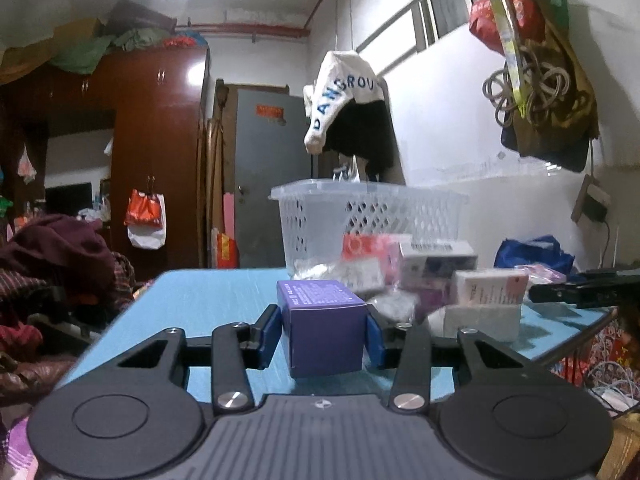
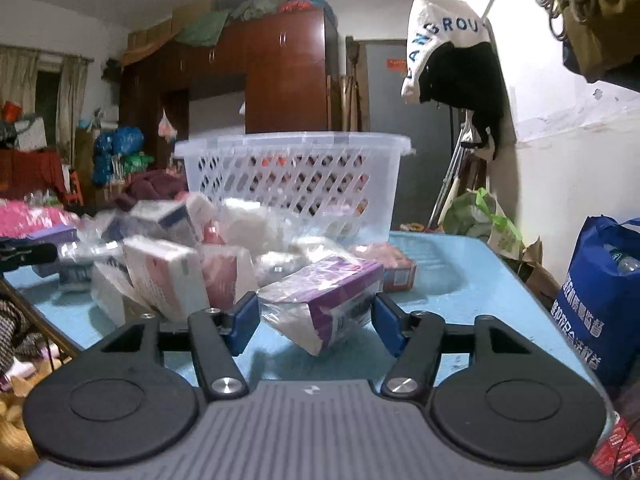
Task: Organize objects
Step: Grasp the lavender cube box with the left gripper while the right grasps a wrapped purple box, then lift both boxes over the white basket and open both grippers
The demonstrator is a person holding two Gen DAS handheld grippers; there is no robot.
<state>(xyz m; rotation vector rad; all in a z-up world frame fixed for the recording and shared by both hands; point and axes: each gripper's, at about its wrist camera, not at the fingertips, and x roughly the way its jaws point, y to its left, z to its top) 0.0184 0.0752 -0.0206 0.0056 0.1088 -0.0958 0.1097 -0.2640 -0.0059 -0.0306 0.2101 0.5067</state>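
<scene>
Two tools at the box pile, one box gripped, one only straddled

The left tool (image 1: 323, 330) is closed on a purple cardboard box (image 1: 324, 326) on the blue tabletop (image 1: 192, 304). A bagged purple-and-white carton (image 2: 328, 300) is bracketed by the half-open right tool (image 2: 316, 322), seemingly untouched; its loose plastic could be pinched alone, dropping it short of the white lattice basket (image 2: 296, 172).

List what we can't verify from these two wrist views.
- Left wrist: contents of the white plastic lattice basket; its wall and the blurred box pile block them.
- Left wrist: small print on the purple cardboard box is illegible.
- Right wrist: whether the fingers touch the bagged purple-and-white box; motion blur.
</scene>
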